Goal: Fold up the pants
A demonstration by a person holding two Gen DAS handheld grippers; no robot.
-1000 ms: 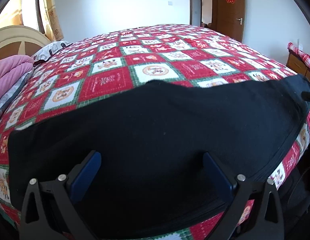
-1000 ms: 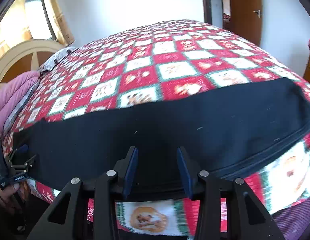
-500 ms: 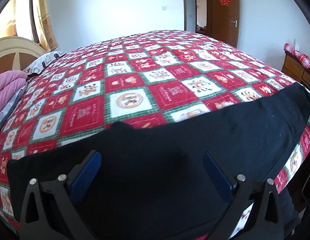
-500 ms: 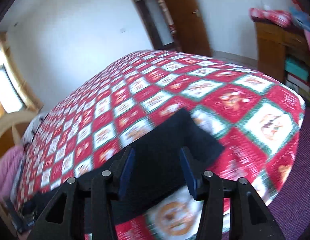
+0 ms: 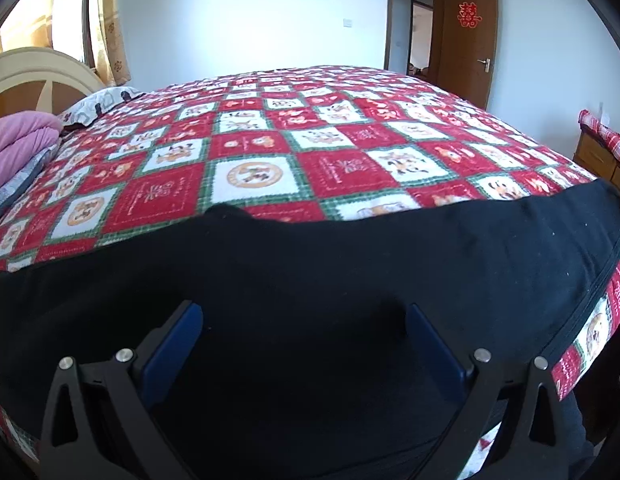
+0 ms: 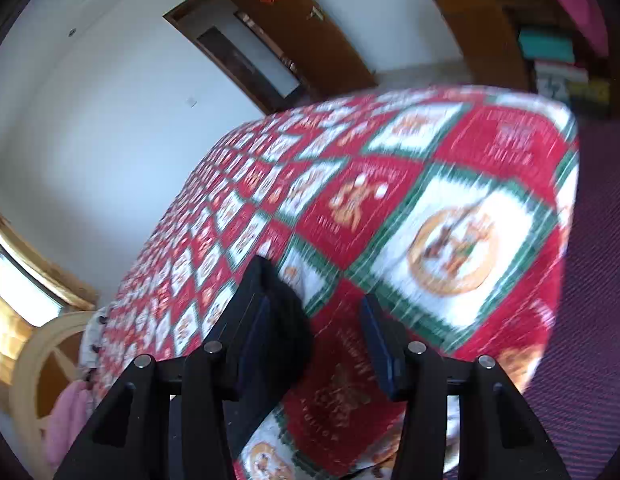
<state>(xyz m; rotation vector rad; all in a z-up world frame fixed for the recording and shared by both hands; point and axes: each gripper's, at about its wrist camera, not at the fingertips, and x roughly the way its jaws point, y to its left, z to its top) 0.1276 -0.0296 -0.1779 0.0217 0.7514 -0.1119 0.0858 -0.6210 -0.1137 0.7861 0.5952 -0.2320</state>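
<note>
Lying along the near edge of the bed point(image 5: 269, 152), the black pants point(image 5: 310, 280) spread beneath the left hand-held gripper point(image 5: 301, 344), its fingers wide apart. The right hand-held gripper point(image 6: 316, 328) also stands apart, over the pants' end and the quilt; the view is blurred.

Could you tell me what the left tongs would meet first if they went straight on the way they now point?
Most likely the black fabric pants lying on the red patchwork quilt; the open left tongs already hover over them, though depth is unclear.

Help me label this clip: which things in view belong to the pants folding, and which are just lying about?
Job: black pants, left gripper, right gripper, patterned quilt as work surface.

Lying about: pink blanket, pillow, wooden dresser, door.
</note>
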